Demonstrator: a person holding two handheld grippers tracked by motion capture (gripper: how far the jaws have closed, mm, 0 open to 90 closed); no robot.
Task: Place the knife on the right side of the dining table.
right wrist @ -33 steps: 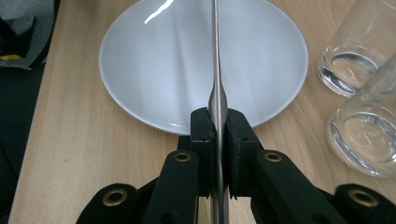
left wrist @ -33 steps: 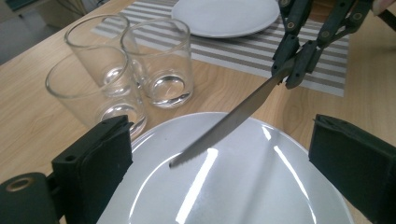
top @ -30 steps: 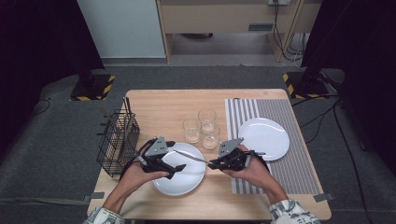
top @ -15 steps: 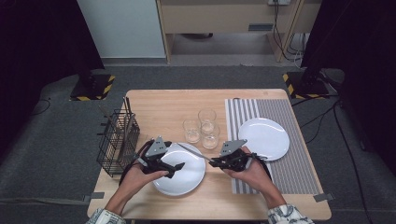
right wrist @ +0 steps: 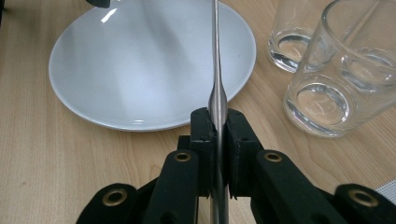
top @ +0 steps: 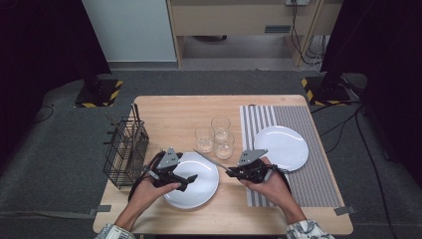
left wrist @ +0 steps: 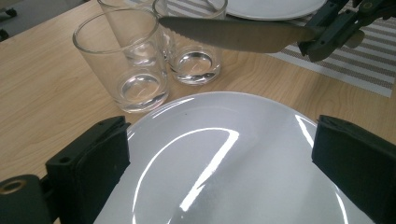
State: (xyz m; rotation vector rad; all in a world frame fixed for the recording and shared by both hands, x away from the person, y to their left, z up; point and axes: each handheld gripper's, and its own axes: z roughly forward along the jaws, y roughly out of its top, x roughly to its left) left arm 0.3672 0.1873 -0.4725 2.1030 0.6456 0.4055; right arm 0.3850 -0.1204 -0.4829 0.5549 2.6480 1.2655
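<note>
My right gripper (top: 230, 172) (right wrist: 218, 126) is shut on the handle of a table knife (top: 209, 158) (right wrist: 215, 56). The blade reaches left, held on edge above the near white plate (top: 199, 191) (right wrist: 140, 65). The left gripper (top: 191, 179) (left wrist: 219, 140) hovers open over that plate (left wrist: 224, 154), its jaws wide apart with nothing between them. In the left gripper view, the knife (left wrist: 233, 33) crosses in front of three empty glasses (left wrist: 126, 60), with the right gripper (left wrist: 336, 30) at its handle end.
Three glasses (top: 219, 134) (right wrist: 327, 70) stand mid-table just beyond the knife. A second white plate (top: 281, 147) lies on a striped mat (top: 318, 174) at the right. A black wire basket (top: 124, 152) holding utensils stands at the table's left edge.
</note>
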